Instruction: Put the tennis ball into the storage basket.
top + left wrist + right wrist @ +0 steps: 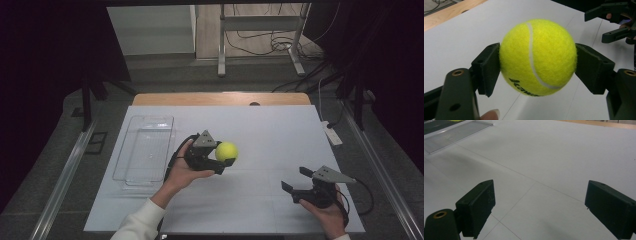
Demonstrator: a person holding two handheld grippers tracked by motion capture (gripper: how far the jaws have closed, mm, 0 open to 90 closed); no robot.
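A yellow-green tennis ball with a white seam and dark lettering hangs above the middle of the white table, and my left gripper is shut on it, one black pad pressed to each side. My right gripper stands open near the table's front right, just above the bare white surface, with nothing between its pads. That same right gripper appears far off at the top right of the left gripper view.
A clear plastic tray lies empty on the left of the white table. A wooden strip runs along the far edge. A white power strip lies off the right edge.
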